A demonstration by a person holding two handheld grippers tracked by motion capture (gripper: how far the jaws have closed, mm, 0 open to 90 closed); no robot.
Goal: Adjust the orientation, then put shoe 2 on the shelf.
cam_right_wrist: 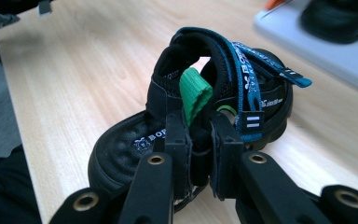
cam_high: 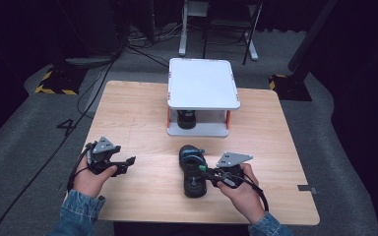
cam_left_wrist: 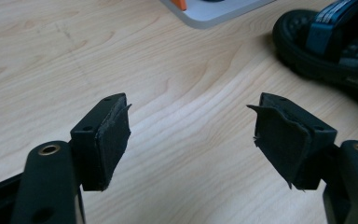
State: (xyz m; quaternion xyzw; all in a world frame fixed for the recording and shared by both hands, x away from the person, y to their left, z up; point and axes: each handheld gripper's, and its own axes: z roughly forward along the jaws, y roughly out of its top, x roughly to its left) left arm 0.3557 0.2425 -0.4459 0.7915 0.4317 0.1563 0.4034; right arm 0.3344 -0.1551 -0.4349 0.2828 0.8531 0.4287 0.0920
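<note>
From the high view I see my right gripper closed on a black sandal that lies on the wooden table, toward the near edge and a little right of centre. In the right gripper view my two jaws pinch the sandal's side strap between them, just below a green pull tab, and the sandal's sole rests on the table while its blue webbing straps arch over the footbed. I can read part of a white logo on the insole, but not the full word. My left gripper sits well apart to the left of the sandal, held low over bare wood with its jaws spread wide and nothing between them; in the left gripper view both black pads stand apart above the grain, and the sandal's toe end shows at the upper right. Beyond the sandal, at the far middle of the table, stands a small white two-tier shelf with orange posts, and a second dark sandal sits on its lower tier under the top board. My hands in denim sleeves come in from the near edge.
</note>
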